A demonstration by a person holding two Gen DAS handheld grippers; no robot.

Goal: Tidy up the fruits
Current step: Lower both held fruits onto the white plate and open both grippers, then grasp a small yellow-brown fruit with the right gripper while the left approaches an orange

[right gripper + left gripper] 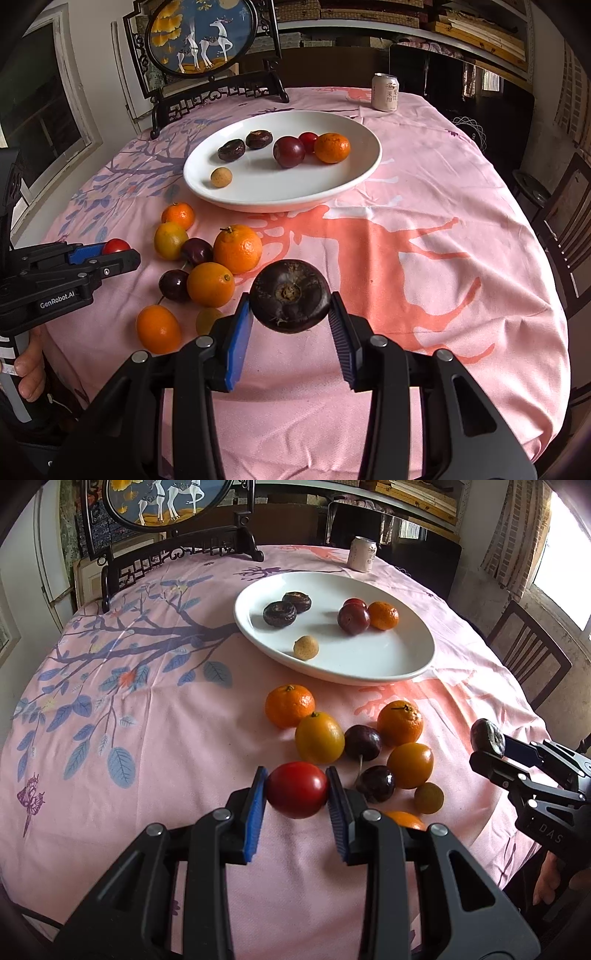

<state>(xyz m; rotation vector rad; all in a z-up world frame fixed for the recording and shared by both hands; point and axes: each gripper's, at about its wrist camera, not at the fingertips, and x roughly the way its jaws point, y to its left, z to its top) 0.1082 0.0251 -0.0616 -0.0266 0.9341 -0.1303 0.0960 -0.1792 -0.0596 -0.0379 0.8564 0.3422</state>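
Pink cloth printed with branches and leaves covers the round desk [110,738]; a framed deer screen [201,35] stands at the upper left of the right wrist view and a drink can [385,92] at the far edge.

At upper centre of both views sits a white oval plate [369,664], already holding two dark water chestnuts, a plum, a small red fruit, a mandarin and a pale longan. Below it, at centre, loose fruit [400,723] lies in a tight cluster on the cloth: mandarins, yellow-orange kumquats and dark cherries, several touching.

Left gripper [297,790] has its jaws closed narrowly on a red cherry tomato [297,789], held at or just above the cloth, beside the cluster. Right gripper [290,297] has its jaws closed on a dark water chestnut [290,295], raised clear of the cloth, well short of the plate.

Risks, as a judgement: the smooth tomato could slip or bruise if squeezed unevenly; dropped onto the sloped plate, either round piece could roll and knock the others; both grippers heading for the plate together could collide.

Hard to see: one orange fruit is mostly hidden behind the left gripper's jaws. Whether the tomato touches the cloth cannot be told.
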